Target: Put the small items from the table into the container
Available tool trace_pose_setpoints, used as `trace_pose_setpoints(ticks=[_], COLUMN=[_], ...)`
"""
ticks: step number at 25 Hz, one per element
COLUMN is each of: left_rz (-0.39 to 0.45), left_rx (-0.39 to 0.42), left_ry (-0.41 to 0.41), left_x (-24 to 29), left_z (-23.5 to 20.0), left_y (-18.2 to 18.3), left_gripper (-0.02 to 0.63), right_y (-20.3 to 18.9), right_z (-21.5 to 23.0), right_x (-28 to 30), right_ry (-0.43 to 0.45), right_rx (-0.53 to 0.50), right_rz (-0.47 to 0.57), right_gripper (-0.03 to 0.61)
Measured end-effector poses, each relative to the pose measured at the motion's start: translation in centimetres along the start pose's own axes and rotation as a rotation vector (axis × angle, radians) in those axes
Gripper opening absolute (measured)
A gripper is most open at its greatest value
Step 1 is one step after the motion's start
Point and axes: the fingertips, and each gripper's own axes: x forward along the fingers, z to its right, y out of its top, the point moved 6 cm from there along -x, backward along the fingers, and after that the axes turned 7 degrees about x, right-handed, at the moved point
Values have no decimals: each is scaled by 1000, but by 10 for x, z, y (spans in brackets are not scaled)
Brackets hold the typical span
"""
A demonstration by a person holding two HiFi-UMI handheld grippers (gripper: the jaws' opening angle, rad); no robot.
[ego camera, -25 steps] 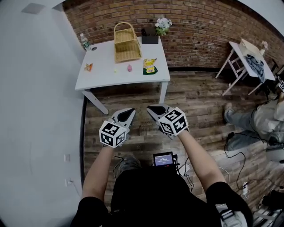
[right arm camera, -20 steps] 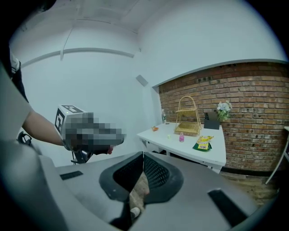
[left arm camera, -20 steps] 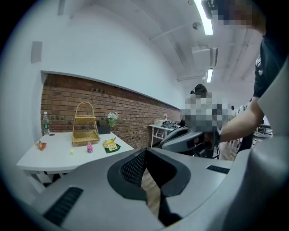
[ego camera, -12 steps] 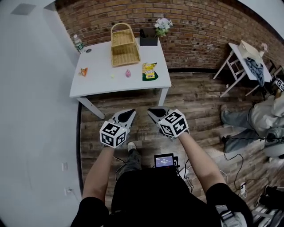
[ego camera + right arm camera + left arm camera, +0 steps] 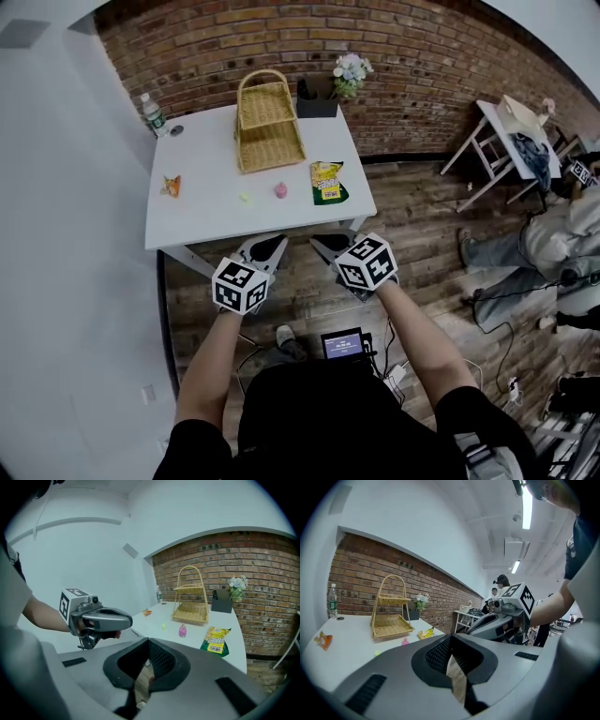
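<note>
Head view, change: the table [image 5: 202, 225] sits nearer and larger than a second ago. Both grippers were then over open floor and now reach its near edge.
Head view, meaning: judged as the approach stage. Nothing has been picked up and every small item still lies on the tabletop.
Head view, left gripper [image 5: 266, 247]: its tip is at the table's near edge, well apart from every item.
Head view, right gripper [image 5: 330, 245]: it is level with the left one, just beside it, and nearest the snack packet [image 5: 327, 181].
Head view, container: the wicker basket [image 5: 267, 122] stands upright at the far side of the table, and no item shows inside it.
Head view, item count: one orange wrapper [image 5: 171, 185], one yellow-green piece [image 5: 245, 198], one pink item [image 5: 279, 190] and one snack packet, four in all.
Head view, other counts: one basket of two tiers, one water bottle [image 5: 152, 114], one flower pot [image 5: 319, 97] and two grippers.
Left gripper view, jaws: pressed together with nothing between them.
Left gripper view, scene: the basket is ahead across the tabletop with the items spread before it, and the right gripper shows alongside.
Right gripper view, jaws: pressed together and empty.
Right gripper view, scene: the pink item and the snack packet lie nearest, the basket is behind them, and the left gripper shows at the side.
Next move, judgement: each gripper's jaws must spread before any pick.
</note>
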Motion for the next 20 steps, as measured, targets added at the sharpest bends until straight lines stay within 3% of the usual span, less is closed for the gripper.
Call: trace_pose_setpoints(ticks=[11,20], left_rz=[13,-38], left_rx=[-45,-73], left_ry=[-83,-63], left_x=[10,47], left_z=[-57,-84], left_y=[-5,-14], left_gripper=[9,9], right_y=[23,33], right_z=[15,60], right_x=[42,68], right_ry=[-38,-39], right_rx=[43,88], right_rz=[-32,-26], right_gripper=[15,14])
